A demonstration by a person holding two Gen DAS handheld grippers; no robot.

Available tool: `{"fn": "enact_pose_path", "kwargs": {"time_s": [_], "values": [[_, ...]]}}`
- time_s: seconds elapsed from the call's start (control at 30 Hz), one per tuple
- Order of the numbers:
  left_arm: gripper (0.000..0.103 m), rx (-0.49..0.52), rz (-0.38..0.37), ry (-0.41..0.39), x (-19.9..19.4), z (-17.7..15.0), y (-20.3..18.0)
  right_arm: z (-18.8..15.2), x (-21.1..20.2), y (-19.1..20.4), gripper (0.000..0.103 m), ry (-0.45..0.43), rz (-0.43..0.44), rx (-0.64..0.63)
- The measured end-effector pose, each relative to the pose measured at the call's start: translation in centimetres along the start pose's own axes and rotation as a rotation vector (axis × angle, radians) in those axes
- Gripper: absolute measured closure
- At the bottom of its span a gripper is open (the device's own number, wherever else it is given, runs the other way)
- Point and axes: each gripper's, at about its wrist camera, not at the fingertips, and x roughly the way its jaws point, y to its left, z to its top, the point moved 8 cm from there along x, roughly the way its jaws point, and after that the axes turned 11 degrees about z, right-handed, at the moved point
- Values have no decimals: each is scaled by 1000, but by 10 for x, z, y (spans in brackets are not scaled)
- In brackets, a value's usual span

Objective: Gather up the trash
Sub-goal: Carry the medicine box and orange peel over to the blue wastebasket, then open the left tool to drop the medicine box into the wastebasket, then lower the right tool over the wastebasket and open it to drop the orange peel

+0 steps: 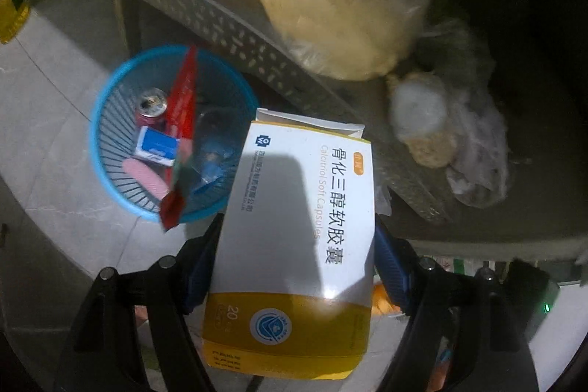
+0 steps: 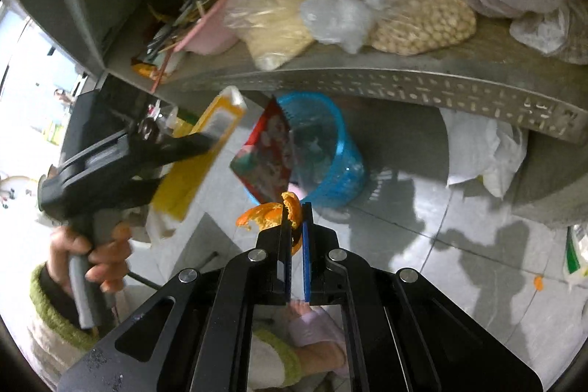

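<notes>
Left wrist view: the left gripper clamps a white-and-yellow medicine box between its blue pads, the box's open flap at its far end. To the far left, on the pale tiled floor, stands a blue basket holding a red wrapper, a can and a small blue-and-white box. To the far right, a perforated metal shelf carries clear bags of pale foodstuff.

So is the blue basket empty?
No, the blue basket already holds a can, a red wrapper and a small blue box.
</notes>
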Motion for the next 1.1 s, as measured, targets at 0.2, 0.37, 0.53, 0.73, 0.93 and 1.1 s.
{"fn": "enact_pose_path", "kwargs": {"time_s": [0.2,0.37,0.53,0.73,0.93,1.1], "values": [[29,-82,40,141,61,16,19,-3,1,-16,100,21,-15,40],[23,-180,65,183,81,24,40,-5,4,-19,100,31,-27,45],[19,-203,20,165,68,27,46,-4,11,-18,100,35,-27,46],[19,-191,-13,113,32,31,44,-2,17,-9,100,33,-18,27],[19,-143,-3,23,-47,29,48,7,27,6,100,21,7,8],[19,-52,54,-62,-133,1,60,15,48,20,100,43,22,-24]]}}
